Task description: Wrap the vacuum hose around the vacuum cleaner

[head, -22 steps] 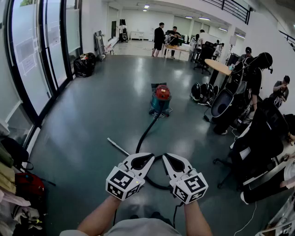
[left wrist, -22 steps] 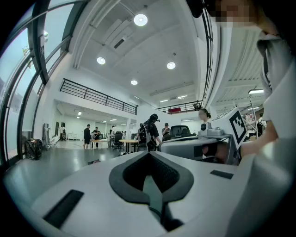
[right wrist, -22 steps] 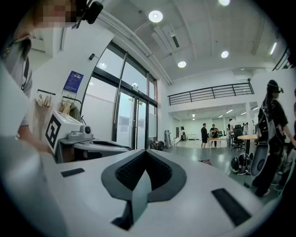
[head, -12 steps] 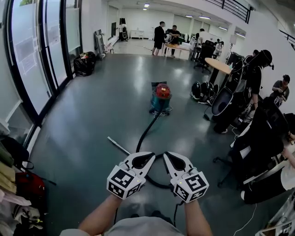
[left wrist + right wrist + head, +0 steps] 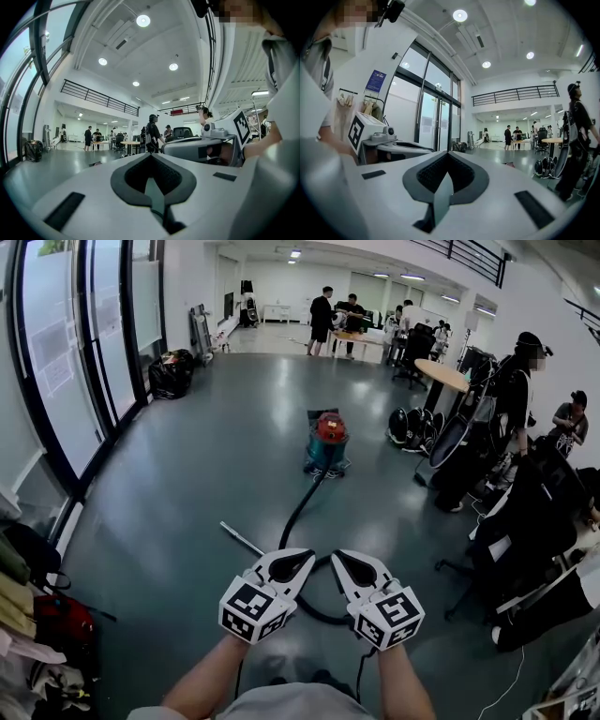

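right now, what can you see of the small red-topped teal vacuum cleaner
The small red-topped teal vacuum cleaner is a squat canister, plastic by its look, standing upright on the glossy grey floor mid-room. A black hose leaves its near side low down and snakes along the floor toward the camera; none of it is wrapped round the body. Finer detail is too small to tell.

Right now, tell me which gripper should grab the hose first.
Left, probably: the hose from the vacuum cleaner runs closest to the left gripper; the right gripper sits farther off. Both are shut, empty.
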The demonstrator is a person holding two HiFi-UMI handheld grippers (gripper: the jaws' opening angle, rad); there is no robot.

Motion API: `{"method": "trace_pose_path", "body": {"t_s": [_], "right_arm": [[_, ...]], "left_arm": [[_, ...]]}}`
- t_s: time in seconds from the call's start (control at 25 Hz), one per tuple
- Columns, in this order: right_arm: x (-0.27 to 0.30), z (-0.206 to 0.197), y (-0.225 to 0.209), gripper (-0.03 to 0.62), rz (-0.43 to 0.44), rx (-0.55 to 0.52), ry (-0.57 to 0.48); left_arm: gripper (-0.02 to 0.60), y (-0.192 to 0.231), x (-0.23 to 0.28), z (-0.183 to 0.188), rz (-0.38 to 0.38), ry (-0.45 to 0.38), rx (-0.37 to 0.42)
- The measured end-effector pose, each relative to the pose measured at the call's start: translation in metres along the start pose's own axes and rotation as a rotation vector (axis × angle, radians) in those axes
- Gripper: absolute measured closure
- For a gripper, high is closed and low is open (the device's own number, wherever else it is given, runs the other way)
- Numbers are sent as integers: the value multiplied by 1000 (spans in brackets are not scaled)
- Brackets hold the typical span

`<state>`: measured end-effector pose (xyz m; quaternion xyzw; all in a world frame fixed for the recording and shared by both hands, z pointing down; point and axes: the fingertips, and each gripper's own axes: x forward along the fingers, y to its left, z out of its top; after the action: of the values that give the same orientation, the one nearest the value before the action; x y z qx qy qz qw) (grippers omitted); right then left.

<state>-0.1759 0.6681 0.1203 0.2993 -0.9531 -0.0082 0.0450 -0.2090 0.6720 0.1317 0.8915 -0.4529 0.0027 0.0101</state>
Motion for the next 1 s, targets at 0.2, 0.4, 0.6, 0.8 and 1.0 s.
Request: {"method": "trace_pose_path", "body": {"t_s": [0.2, 0.4, 0.6, 0.8, 1.0], "right_arm": [[3, -1, 5, 592, -5, -11, 6], [2, -9, -1, 592, -14, -8, 27], [8, -13, -17, 592, -18, 4, 35], [14, -24, -49, 592, -11, 30, 42], [34, -32, -100, 592, -10, 61, 38]], "left_arm": [[577, 6, -5, -1, -7, 5, 15], [577, 6, -1, -9, -15, 18, -2], [577, 11, 16, -15, -21, 35, -14], [577, 18, 48, -26, -18, 69, -28], [577, 37, 97, -40, -21, 117, -30]]}}
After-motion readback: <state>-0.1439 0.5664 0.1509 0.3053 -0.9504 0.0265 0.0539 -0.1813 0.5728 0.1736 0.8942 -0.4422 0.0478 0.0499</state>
